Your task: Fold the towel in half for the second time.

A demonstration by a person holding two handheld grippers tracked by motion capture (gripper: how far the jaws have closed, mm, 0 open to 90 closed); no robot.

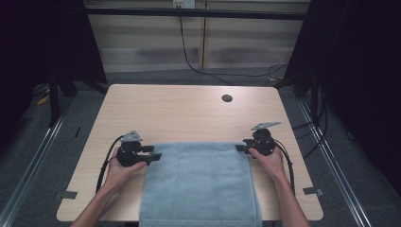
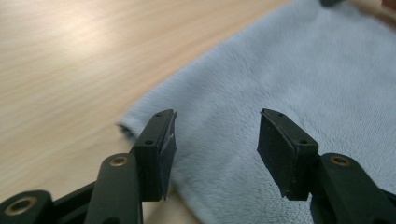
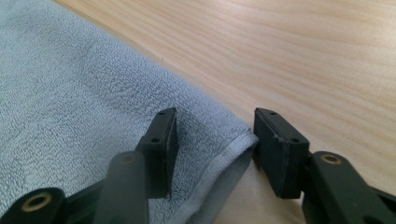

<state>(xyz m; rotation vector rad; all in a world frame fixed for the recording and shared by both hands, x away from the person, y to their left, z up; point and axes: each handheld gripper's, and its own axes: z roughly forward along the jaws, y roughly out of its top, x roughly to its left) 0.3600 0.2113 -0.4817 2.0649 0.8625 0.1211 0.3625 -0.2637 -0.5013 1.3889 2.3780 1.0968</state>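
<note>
Fingers part-open at both far corners of the light blue towel, nothing pinched yet.

You've got the left gripper at the far left corner and the right gripper at the far right one, the towel lying flat on the wooden table with its near end over the near edge. In the left gripper view the jaws stand apart over the pile, clear of it; in the right gripper view the hemmed corner sits between the jaws, with the right-hand pad just at the hem, no squeeze showing. To take hold cleanly, I'd say slide each lower jaw under the hem, get a full pad of cloth in, and close both together so the edge lifts level.
</note>
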